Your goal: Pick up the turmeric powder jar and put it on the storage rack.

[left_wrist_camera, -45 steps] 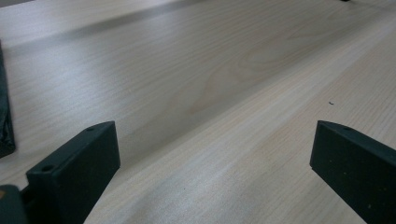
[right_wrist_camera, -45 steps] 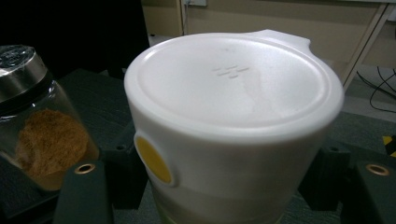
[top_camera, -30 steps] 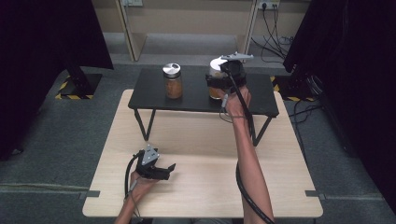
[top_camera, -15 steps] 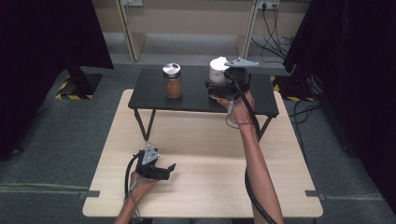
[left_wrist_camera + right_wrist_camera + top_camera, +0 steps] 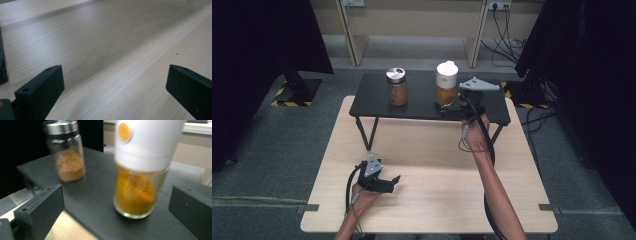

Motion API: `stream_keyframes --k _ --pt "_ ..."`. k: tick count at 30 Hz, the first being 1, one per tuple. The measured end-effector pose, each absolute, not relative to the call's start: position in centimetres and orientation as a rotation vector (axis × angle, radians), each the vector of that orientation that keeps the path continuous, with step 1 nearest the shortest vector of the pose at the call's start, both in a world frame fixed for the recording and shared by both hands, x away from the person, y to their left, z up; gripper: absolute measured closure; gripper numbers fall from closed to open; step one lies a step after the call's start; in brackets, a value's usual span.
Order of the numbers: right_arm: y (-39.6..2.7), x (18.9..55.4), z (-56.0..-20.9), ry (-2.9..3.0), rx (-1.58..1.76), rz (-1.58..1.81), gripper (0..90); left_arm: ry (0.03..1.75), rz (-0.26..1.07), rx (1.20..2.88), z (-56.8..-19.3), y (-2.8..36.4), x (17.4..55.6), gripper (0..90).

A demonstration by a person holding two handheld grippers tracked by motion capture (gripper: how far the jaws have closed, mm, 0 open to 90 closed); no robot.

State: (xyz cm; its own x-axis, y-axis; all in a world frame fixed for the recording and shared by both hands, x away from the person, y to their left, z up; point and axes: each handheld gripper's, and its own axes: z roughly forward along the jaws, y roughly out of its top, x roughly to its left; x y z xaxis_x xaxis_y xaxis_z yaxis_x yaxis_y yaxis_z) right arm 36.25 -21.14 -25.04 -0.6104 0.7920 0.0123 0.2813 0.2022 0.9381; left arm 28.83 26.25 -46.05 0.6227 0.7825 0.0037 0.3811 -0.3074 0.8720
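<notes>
- The right hand-held gripper (image 5: 451, 107), jaws spread wide and just opened with nothing between them, sits at five o'clock of the white-capped jar (image 5: 446, 89) on the black raised shelf (image 5: 422, 107).
- A clean grasp likely needs the jaws centred around the smooth round glass below the cap.
- The steel-lidded jar (image 5: 396, 86) stands at nine o'clock.
- The left hand-held gripper (image 5: 384, 184) rests with jaws apart on the pale wood tabletop (image 5: 437, 195).

Two spice jars (image 5: 396, 87) (image 5: 446, 82), two claws (image 5: 388, 183) (image 5: 451, 107)
</notes>
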Motion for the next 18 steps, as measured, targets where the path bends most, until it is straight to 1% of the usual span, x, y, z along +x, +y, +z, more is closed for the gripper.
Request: stream_keyframes --k 6,12,18 --pt "-21.8 34.4 -27.1 2.056 0.911 1.453 0.3 0.923 0.544 1.919 -46.1 26.2 28.8 0.8" --pt "-22.0 32.5 -30.4 2.098 0.811 1.508 0.6 0.923 0.547 1.917 -46.1 26.2 28.8 0.8" --pt "-21.4 31.2 -33.3 2.143 0.752 1.465 0.6 0.923 0.547 1.918 -46.1 26.2 28.8 0.8"
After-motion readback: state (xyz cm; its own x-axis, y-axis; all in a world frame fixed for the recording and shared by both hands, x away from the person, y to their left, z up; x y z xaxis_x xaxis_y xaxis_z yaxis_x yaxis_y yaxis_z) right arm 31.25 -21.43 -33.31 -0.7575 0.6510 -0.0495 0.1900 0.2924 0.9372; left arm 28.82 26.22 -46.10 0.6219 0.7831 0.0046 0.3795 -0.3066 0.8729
